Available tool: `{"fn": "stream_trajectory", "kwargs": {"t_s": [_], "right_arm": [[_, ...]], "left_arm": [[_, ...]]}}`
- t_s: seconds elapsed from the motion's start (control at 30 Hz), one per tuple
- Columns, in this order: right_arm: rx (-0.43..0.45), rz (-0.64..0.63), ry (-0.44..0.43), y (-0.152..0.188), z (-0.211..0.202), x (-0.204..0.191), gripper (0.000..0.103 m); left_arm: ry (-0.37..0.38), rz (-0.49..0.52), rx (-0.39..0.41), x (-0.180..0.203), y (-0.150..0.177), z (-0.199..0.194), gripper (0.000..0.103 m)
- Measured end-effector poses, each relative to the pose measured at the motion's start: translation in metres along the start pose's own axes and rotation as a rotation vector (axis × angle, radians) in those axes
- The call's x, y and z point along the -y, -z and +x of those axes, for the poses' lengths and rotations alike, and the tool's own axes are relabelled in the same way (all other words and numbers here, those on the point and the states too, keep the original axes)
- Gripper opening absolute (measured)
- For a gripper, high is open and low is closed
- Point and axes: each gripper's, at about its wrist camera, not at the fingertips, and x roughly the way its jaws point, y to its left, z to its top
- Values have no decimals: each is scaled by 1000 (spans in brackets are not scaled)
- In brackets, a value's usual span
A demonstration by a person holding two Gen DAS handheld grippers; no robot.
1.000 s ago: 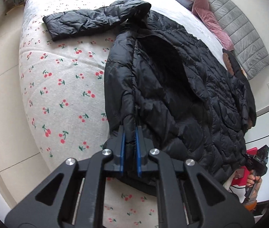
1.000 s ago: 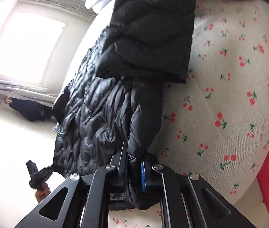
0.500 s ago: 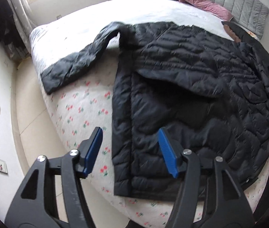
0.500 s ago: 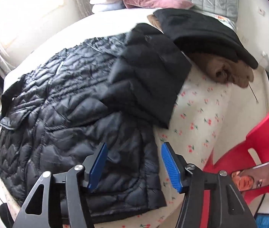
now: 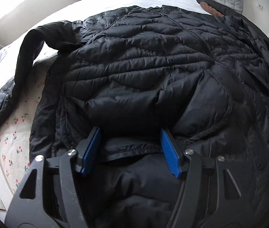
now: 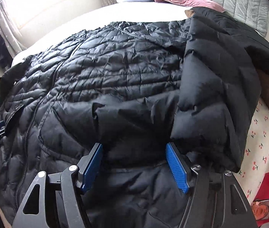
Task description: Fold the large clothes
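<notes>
With the black puffer jacket (image 5: 153, 72) spread across the cherry-print bed (image 5: 15, 138), both claws stand wide, their jaws just having opened. Left gripper (image 5: 129, 150) and right gripper (image 6: 134, 163) each hover low over the near hem, padding between the blue pads but not pinched. One sleeve (image 6: 216, 98) lies folded over the body; the other sleeve (image 5: 11, 87) trails off the side. Step, as judged: re-gripping for the next fold. Next move calls for closing on one clean edge.
</notes>
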Motion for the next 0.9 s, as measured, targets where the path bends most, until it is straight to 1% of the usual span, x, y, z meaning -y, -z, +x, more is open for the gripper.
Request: {"fn": "stream_trajectory", "kwargs": {"t_s": [0.07, 0.13, 0.17, 0.2, 0.27, 0.3, 0.37, 0.43, 0.5, 0.53, 0.57, 0.6, 0.63, 0.7, 0.73, 0.83, 0.9], "right_arm": [[-14, -8, 4, 4, -14, 3, 69], [61, -23, 2, 9, -40, 8, 70], [118, -31, 10, 11, -54, 11, 76], [158, -30, 33, 14, -64, 16, 78], [223, -24, 82, 15, -75, 23, 83], [232, -23, 86, 12, -73, 27, 83], [211, -4, 75, 6, -62, 32, 83], [182, 4, 73, -2, -43, 39, 83], [144, 5, 117, -9, -20, 44, 82], [131, 3, 138, -9, -14, 49, 70], [136, 3, 159, -9, -13, 53, 33], [144, 3, 160, -9, -16, 59, 22], [144, 20, 156, -11, -24, 66, 14], [188, 29, 148, -18, -53, 77, 11], [223, 15, 174, -25, -72, 80, 11], [323, -7, 275, -58, -130, 98, 10], [382, 10, 370, -88, -166, 122, 10]], "left_arm": [[3, 0, -21, -1, 7, -14, 65], [4, -26, -40, -4, 10, -29, 66], [-4, -47, -36, -5, 12, -36, 70], [-11, -69, -20, -5, 11, -44, 75], [-15, -111, 21, -2, 9, -60, 83], [-4, -127, 43, 1, 7, -66, 84], [26, -142, 72, 8, 1, -75, 85], [41, -130, 84, 19, -8, -76, 86], [28, -109, 75, 33, -14, -75, 86], [28, -95, 63, 39, -16, -72, 86], [32, -82, 55, 45, -18, -73, 86], [38, -68, 52, 52, -19, -74, 86], [44, -52, 53, 57, -20, -75, 86], [51, -12, 54, 68, -23, -75, 86], [52, 8, 52, 74, -25, -74, 86], [53, 51, 45, 93, -36, -69, 86], [70, 69, 49, 104, -42, -68, 86]]}}
